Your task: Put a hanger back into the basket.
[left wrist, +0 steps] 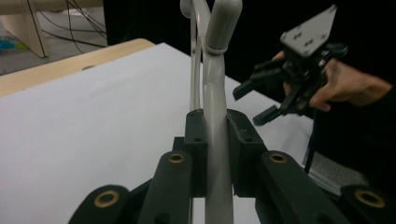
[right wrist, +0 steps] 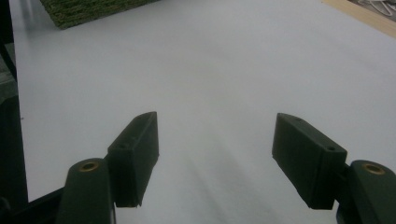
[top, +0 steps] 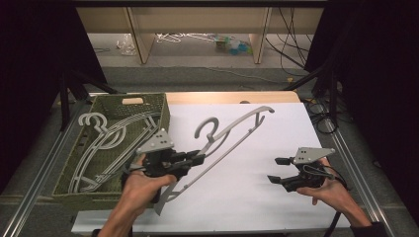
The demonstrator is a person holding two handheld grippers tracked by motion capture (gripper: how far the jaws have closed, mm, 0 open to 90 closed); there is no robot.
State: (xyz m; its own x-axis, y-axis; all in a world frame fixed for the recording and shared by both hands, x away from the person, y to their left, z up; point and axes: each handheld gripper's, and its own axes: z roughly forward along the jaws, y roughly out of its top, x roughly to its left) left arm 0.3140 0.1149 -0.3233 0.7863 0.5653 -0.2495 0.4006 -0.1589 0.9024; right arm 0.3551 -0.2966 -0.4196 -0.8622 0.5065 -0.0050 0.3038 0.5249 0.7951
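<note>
A grey plastic hanger (top: 232, 136) hangs slanted over the white table (top: 257, 202), hook (top: 206, 126) up and to the left. My left gripper (top: 200, 159) is shut on its lower bar; in the left gripper view the pads (left wrist: 195, 135) clamp the grey bar (left wrist: 217, 84) upright between them. A green woven basket (top: 64, 185) at the table's left holds several more grey hangers (top: 106, 143). My right gripper (top: 276, 169) hovers low at the right with its jaws wide apart; in the right gripper view it (right wrist: 215, 154) has nothing but bare white table between the pads.
Metal rails (top: 37, 177) run along both sides of the table. Cables (top: 318, 116) lie off the far right corner. A wooden strip (top: 232, 97) borders the far edge. Beyond it stand shelf legs (top: 138, 37) and floor clutter (top: 232, 45). The basket's corner (right wrist: 88, 11) lies far ahead of the right gripper.
</note>
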